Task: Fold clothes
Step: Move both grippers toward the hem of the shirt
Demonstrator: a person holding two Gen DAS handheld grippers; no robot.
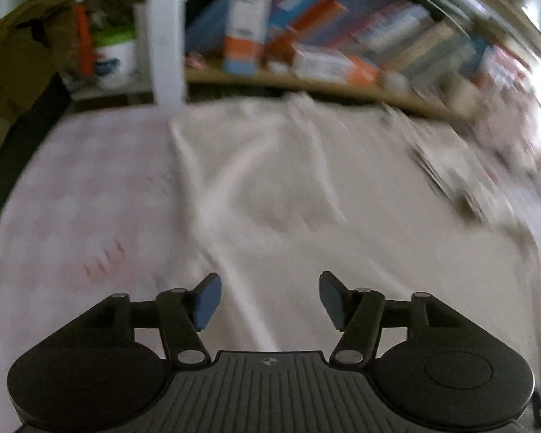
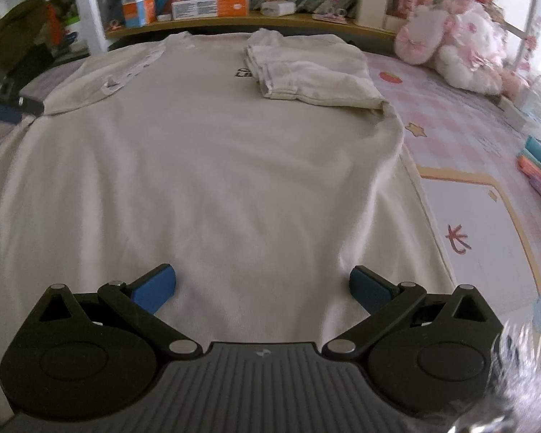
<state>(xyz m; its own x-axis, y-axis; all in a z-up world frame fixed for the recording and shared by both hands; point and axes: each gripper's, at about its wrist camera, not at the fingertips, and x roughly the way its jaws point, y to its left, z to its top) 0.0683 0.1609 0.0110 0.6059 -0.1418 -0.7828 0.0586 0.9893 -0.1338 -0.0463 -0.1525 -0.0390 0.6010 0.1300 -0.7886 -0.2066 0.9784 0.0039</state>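
Note:
A cream long-sleeved top (image 2: 212,166) lies spread flat on the bed, neck end far from me. Its right sleeve (image 2: 306,79) is folded in over the chest; the left sleeve (image 2: 104,79) lies at the far left. My right gripper (image 2: 261,285) is open and empty, low over the top's near hem. My left gripper (image 1: 268,299) is open and empty over the top's left side (image 1: 270,166); that view is motion-blurred. The left gripper's blue fingertip (image 2: 3,112) shows at the left edge of the right wrist view, by the left sleeve.
A pink patterned bedsheet (image 2: 479,223) covers the bed. A wooden shelf (image 2: 212,21) with books and boxes runs along the far side. Pink and white plush toys (image 2: 458,43) sit far right. Pens and small items (image 2: 537,166) lie at the right edge. A dark garment (image 1: 14,57) hangs far left.

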